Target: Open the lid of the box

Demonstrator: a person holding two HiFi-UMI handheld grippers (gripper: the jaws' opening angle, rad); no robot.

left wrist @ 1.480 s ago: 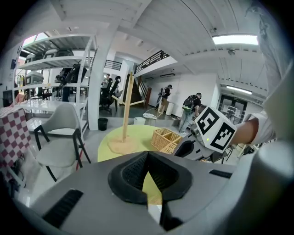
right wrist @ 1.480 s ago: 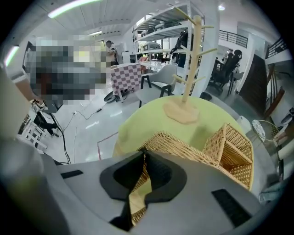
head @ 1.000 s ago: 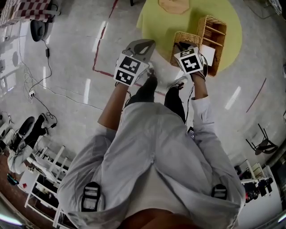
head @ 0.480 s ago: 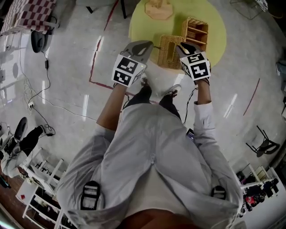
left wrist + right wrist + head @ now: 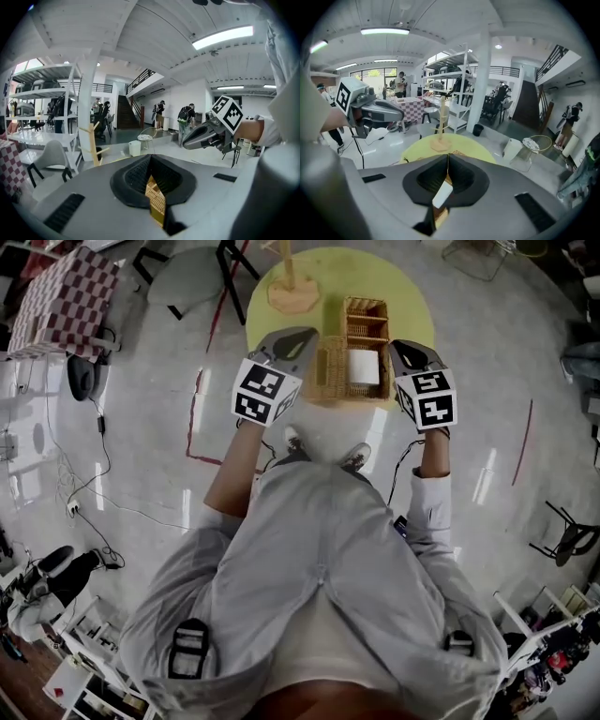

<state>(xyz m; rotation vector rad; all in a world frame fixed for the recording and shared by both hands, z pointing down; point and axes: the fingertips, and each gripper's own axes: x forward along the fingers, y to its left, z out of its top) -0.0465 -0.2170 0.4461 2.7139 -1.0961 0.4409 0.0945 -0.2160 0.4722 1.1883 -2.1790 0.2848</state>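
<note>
The wicker box point(image 5: 354, 352) stands on the near part of a round yellow table point(image 5: 281, 322). A woven panel point(image 5: 330, 371) forms its left side and a white thing point(image 5: 362, 368) shows in its middle; I cannot tell how the lid lies. My left gripper point(image 5: 298, 337) hovers just left of the box, and my right gripper point(image 5: 403, 347) just right of it. Both are shut and hold nothing. In the left gripper view the wicker point(image 5: 156, 201) shows below the closed jaws. The right gripper view shows wicker and white point(image 5: 440, 197) there.
A wooden peg stand point(image 5: 286, 287) rises at the table's far side. A grey chair point(image 5: 187, 277) and a checkered table point(image 5: 66, 301) stand to the left. Red tape lines and cables cross the floor. My feet point(image 5: 323, 446) are near the table's edge.
The table and box have come nearer and now lie centred between my grippers. The right gripper has swung from over the box out to its right side.
</note>
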